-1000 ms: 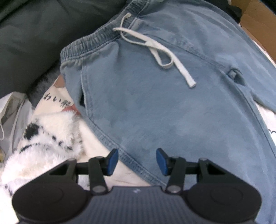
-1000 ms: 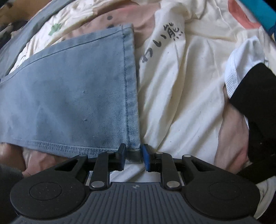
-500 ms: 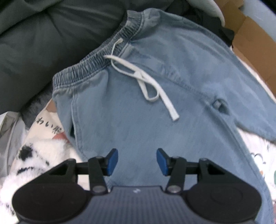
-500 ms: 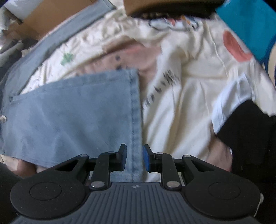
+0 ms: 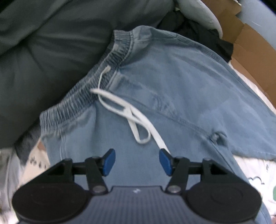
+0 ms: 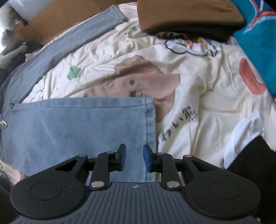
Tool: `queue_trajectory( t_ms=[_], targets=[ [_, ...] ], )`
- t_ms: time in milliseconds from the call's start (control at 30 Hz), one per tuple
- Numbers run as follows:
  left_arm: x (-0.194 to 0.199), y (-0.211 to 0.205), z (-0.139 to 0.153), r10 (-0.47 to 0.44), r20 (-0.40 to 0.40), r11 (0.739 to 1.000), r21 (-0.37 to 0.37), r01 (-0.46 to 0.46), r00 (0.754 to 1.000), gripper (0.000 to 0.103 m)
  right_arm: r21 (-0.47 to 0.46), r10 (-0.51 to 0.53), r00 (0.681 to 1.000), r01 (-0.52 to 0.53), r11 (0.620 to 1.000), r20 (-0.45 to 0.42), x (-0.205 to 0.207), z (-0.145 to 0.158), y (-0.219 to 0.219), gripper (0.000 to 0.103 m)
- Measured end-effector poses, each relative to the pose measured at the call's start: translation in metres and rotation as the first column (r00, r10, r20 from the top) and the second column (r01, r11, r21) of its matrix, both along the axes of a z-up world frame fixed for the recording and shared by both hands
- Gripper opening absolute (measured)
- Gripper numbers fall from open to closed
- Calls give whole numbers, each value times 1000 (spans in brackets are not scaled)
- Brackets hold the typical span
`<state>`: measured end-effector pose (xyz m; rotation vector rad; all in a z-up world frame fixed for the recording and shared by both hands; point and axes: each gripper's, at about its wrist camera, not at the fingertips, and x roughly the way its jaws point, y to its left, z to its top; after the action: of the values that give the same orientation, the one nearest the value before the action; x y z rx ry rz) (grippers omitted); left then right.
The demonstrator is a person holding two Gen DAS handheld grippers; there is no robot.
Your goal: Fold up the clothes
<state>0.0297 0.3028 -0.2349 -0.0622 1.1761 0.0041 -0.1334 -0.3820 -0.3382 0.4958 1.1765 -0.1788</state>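
Light blue denim trousers (image 5: 172, 96) lie spread on a cream printed bedsheet (image 6: 198, 82). Their elastic waistband (image 5: 82, 96) points up and left, with a white drawstring (image 5: 136, 118) looped below it. My left gripper (image 5: 137, 161) hovers open over the upper leg, nothing between its blue pads. In the right wrist view one leg lies flat with its hem (image 6: 150, 124) just ahead; the other leg (image 6: 62, 46) stretches away to the upper left. My right gripper (image 6: 134, 157) is open above the near leg beside the hem, gripping nothing.
A dark green duvet (image 5: 43, 51) bulks at the left behind the waistband. Cardboard (image 5: 246, 50) stands at the upper right. A brown folded item (image 6: 186, 15), teal cloth (image 6: 258, 39) and a black-and-white garment (image 6: 248, 137) lie on the right of the sheet.
My right gripper has let go of the hem and drawn back above the leg. My left gripper has pulled back and risen, so the waistband and drawstring sit lower in view.
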Motion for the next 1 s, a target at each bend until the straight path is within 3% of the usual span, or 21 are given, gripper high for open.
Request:
queue_trajectory(
  t_ms=[400,533,633,800,1000],
  targets=[
    [72,2,6,4,71,1000,23,-5,997,59,-20,2,999,-1,1000,51,37,7,4,29],
    [89,-1,5,-21,94,999,34,17,995,59,-19,18,997,-17,1000,79,57,11,8,38],
    [105,-3,3,-25,112,999,35,21,993,59,-40,56,995,-53,998,80,73,13,12,39],
    [130,-5,-7,-16,118,1000,17,14,993,49,-77,106,991,-100,992,78,94,17,15,40],
    [155,-16,-20,-38,122,999,-2,39,992,47,-99,146,985,-137,986,93,129,22,14,40]
  ],
)
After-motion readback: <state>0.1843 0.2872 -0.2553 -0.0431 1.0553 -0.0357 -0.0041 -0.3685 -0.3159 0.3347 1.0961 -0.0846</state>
